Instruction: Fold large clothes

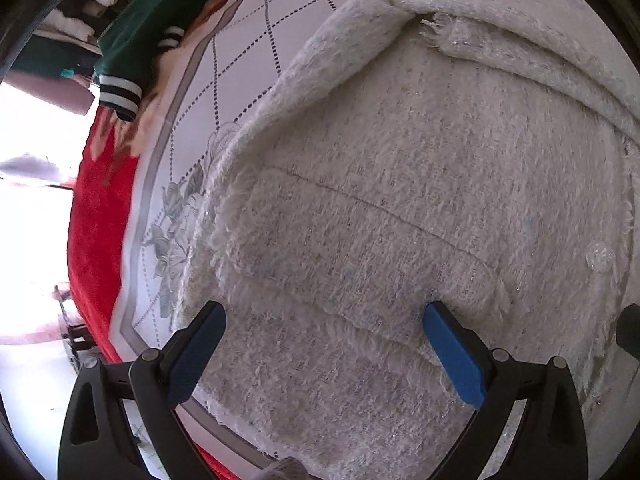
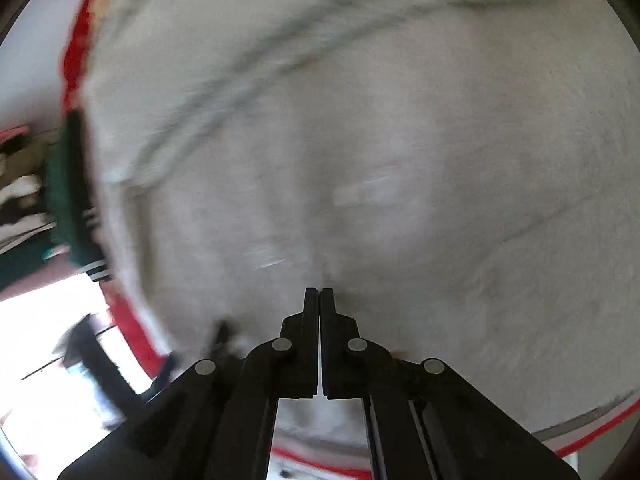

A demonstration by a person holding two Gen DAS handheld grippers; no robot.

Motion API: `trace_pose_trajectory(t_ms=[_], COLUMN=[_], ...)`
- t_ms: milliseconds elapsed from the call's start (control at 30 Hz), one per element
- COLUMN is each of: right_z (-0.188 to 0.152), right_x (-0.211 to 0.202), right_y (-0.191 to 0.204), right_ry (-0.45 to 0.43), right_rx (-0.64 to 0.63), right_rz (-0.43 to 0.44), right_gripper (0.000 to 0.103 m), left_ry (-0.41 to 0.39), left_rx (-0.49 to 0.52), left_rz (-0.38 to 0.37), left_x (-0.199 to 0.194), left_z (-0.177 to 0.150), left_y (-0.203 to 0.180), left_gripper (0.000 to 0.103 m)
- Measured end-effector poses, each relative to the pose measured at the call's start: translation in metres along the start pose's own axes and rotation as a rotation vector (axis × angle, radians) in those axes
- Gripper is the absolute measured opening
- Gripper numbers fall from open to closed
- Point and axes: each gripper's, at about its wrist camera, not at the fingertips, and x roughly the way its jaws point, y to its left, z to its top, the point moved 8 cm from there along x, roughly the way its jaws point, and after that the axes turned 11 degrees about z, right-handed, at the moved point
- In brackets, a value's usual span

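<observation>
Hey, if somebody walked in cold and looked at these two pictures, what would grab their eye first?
A fluffy cream-white knitted garment fills the left wrist view, spread on a white bedsheet with dotted diamond lines. The left gripper hangs wide open over it, blue pads showing. The right gripper is shut, its view blurred.

One fuzzy white sweater (image 1: 400,200), one green jacket (image 1: 132,36), one patterned bedsheet (image 1: 240,40) over one red blanket (image 1: 100,220), and two grippers, four fingers (image 1: 452,348) altogether.
</observation>
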Motion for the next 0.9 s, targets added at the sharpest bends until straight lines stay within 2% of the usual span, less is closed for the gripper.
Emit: trace_pose_trajectory(t_ms=[67,133,233,300,333,367,433,500,600,700,800,867,900], right_z=[-0.007,-0.010,-0.008,0.003,0.009,0.023,0.054,0.087,0.147,0.197,0.235,0.251,0.262], right_x=[0.006,0.022,0.014,-0.013,-0.027,-0.043,-0.071,-0.095,-0.099,-0.091,-0.060,-0.048,-0.040], right_y=[0.017,0.005,-0.005,0.001,0.008,0.019,0.047,0.062,0.094,0.122,0.140,0.135,0.129], right_ry=[0.008,0.084,0.159,0.112,0.083,0.044,-0.047,-0.106,-0.167,-0.161,-0.078,-0.041,-0.028], right_rx=[-0.059,-0.059,0.026,-0.004,-0.028,-0.055,-0.092,-0.114,-0.129,-0.136,-0.119,-0.110,-0.113], right_rz=[-0.002,-0.060,0.016,0.005,0.004,0.018,0.051,0.088,0.145,0.225,0.318,0.323,0.280], right_gripper=[0.000,0.001,0.005,0.020,0.032,0.041,0.050,0.052,0.052,0.052,0.052,0.051,0.051], left_ry=[-0.004,-0.008,-0.004,-0.055,-0.085,-0.116,-0.178,-0.213,-0.263,-0.250,-0.223,-0.228,-0.226], left_rx=[0.010,0.025,-0.003,-0.031,-0.044,-0.064,-0.096,-0.094,-0.093,-0.046,-0.006,0.013,0.023], left_rz=[-0.008,-0.010,-0.057,-0.081,-0.084,-0.085,-0.086,-0.093,-0.085,-0.051,-0.040,-0.016,-0.009], left_x=[0.002,-0.001,-0.021,-0.050,-0.065,-0.078,-0.100,-0.113,-0.116,-0.103,-0.084,-0.081,-0.076], left_z=[0.002,0.005,0.019,0.042,0.060,0.080,0.123,0.168,0.231,0.271,0.293,0.300,0.304], left_y=[0.003,0.008,0.019,0.023,0.024,0.024,0.018,0.002,-0.022,-0.049,-0.067,-0.079,-0.085], left_gripper=[0.102,0.102,0.102,0.102,0.102,0.102,0.103,0.103,0.103,0.103,0.103,0.103,0.103])
